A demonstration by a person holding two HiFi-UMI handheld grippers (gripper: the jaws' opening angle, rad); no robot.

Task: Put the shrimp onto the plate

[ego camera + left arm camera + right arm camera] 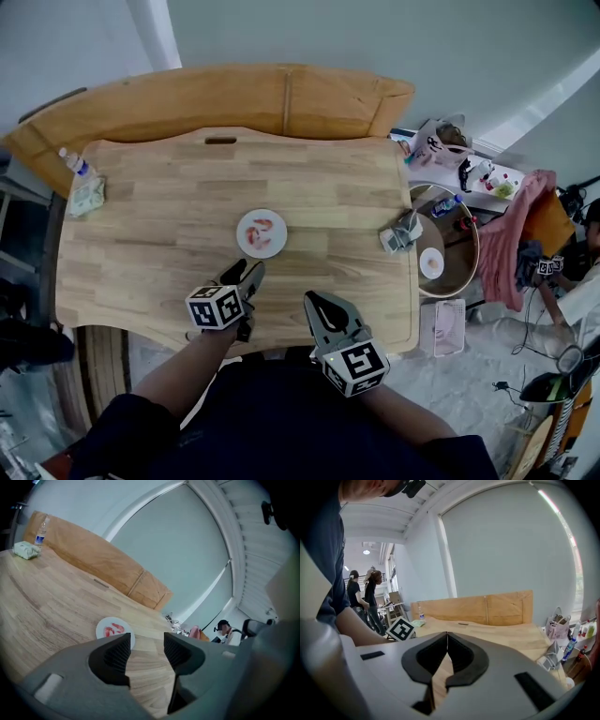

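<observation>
Shrimp (262,228) already lay on the plate (272,249) at mid-frame on the worktop (169,216), so the task looked done. The left gripper (146,643) had its fingers wide and empty, and the right gripper (447,641) had its fingers pressed together on nothing. Probably no move remained.

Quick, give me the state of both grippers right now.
Left gripper: open, jaws apart, nothing between them.
Right gripper: shut, jaws together at the tips, holding nothing.
</observation>
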